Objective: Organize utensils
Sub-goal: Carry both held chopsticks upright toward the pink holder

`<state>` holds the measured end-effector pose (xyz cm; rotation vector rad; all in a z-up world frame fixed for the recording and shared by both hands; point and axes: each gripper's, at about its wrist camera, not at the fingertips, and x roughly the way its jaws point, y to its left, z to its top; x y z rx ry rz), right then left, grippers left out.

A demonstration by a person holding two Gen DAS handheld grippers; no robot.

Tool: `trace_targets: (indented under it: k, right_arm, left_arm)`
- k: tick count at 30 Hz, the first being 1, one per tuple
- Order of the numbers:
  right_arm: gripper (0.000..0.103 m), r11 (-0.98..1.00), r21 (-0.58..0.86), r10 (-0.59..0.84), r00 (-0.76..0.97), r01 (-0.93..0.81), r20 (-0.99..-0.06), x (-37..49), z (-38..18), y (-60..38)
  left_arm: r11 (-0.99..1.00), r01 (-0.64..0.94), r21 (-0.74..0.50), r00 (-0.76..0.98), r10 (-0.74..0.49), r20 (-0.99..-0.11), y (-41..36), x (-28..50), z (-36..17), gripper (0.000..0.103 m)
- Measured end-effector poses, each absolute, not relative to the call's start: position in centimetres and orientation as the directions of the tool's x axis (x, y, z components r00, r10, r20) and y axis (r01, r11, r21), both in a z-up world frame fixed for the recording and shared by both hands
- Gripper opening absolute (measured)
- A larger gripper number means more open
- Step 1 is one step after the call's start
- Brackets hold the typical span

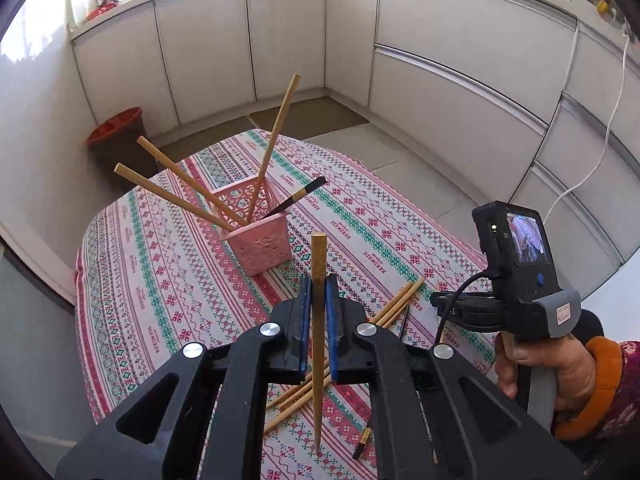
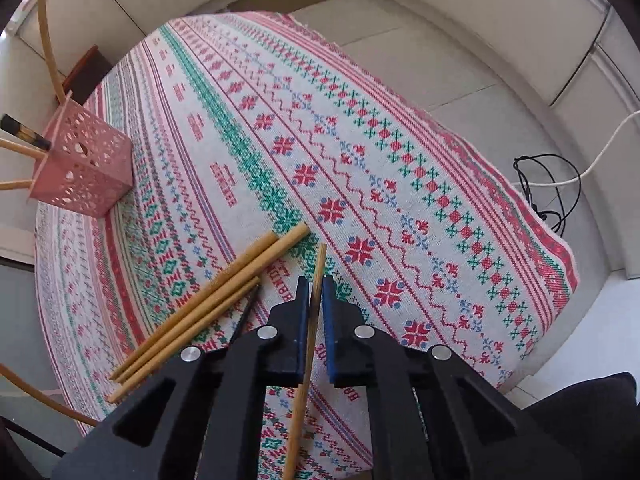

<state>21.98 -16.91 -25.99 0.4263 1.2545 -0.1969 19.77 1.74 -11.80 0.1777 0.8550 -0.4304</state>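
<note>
In the left wrist view my left gripper is shut on a light wooden chopstick that stands nearly upright between the blue pads, above the patterned tablecloth. Just beyond it, a pink perforated basket holds three wooden chopsticks and a dark-tipped one. In the right wrist view my right gripper points down at the table, shut on another wooden chopstick. Several loose chopsticks and a thin black one lie just left of it. The basket stands far left.
A person's hand with an orange cuff holds the right gripper's handle. A red waste bin stands on the floor behind the table. White cabinets ring the room. Cables lie on the floor past the table's right edge.
</note>
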Motion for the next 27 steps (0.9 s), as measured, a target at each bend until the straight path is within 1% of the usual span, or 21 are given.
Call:
trace_targets:
  k: [4, 9, 13, 19, 23, 27]
  right_arm:
    - [0.006, 0.929, 0.253, 0.114, 0.441, 0.271, -0.89, 20.2, -20.5, -16.4]
    - [0.006, 0.962, 0.246, 0.141, 0.566, 0.114, -0.812, 17.8, -12.8, -15.6]
    - [0.005, 0.965, 0.256, 0.169, 0.624, 0.051, -0.763, 17.2, -8.0, -16.0]
    - [0.005, 0.943, 0.334, 0.245, 0.689, -0.005, -0.682, 18.8, -0.6, -16.8]
    - [0.005, 0.915, 0.401, 0.31, 0.716, -0.046, -0.626, 20.4, 4.0, -17.1]
    - [0.005, 0.897, 0.432, 0.349, 0.75, -0.095, -0.562, 22.1, 7.8, -16.6]
  left_arm:
    - [0.909, 0.407, -0.086, 0.584, -0.332, -0.741, 2.8, 19.1, -10.1, 0.007]
    - [0.913, 0.369, -0.172, 0.608, -0.377, -0.699, 3.7, 17.8, -7.9, 0.007]
    - [0.919, 0.347, -0.189, 0.635, -0.379, -0.673, 3.9, 17.3, -5.9, 0.007]
    - [0.925, 0.338, -0.172, 0.699, -0.369, -0.613, 4.1, 18.0, -0.8, 0.007]
    - [0.943, 0.289, -0.162, 0.75, -0.329, -0.573, 5.0, 19.8, 2.3, 0.007]
    - [0.961, 0.214, -0.176, 0.798, -0.277, -0.535, 6.4, 22.0, 4.1, 0.007]
